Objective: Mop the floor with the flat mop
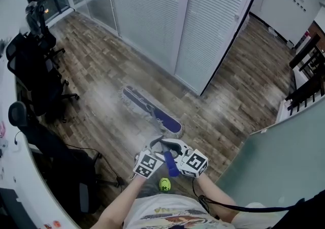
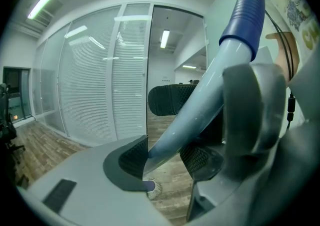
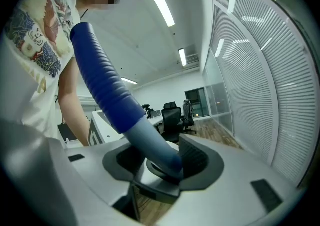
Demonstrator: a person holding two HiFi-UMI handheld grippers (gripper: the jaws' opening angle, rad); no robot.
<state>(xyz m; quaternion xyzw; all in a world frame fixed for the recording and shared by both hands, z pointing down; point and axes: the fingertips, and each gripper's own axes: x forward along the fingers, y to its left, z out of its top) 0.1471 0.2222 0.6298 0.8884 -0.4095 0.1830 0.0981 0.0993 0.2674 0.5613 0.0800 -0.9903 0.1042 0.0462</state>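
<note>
- At the left edge, a row of office chairs [image 1: 35, 65] is seen beside the wooden floor [image 1: 91, 60]; the boards under and between them look dry and dull, so that strip is judged not yet mopped.
- A pale sheen is seen on the boards just left of the flat mop – wet floor or glare, it cannot be told which. If wet, only a small patch is done and most of the room is left.
- The mop head [image 1: 151, 111] lies flat on the floor in the middle, slanted, near the foot of the slatted blinds [image 1: 152, 14]; the task is judged to be under way, at an early stage.
- The left tool [image 2: 167, 159] is clamped on the pale shaft of the handle [image 2: 200, 99], which runs between its ribbed pads.
- The right tool [image 3: 160, 162] is clamped on the same handle, just below the blue grip sleeve.
- No brand or label is found on the mop. The marker cubes [image 1: 194, 163] carry only black-and-white patterns, and the lettering on the shirt [image 1: 162, 215] is cut off and cannot be read.
</note>
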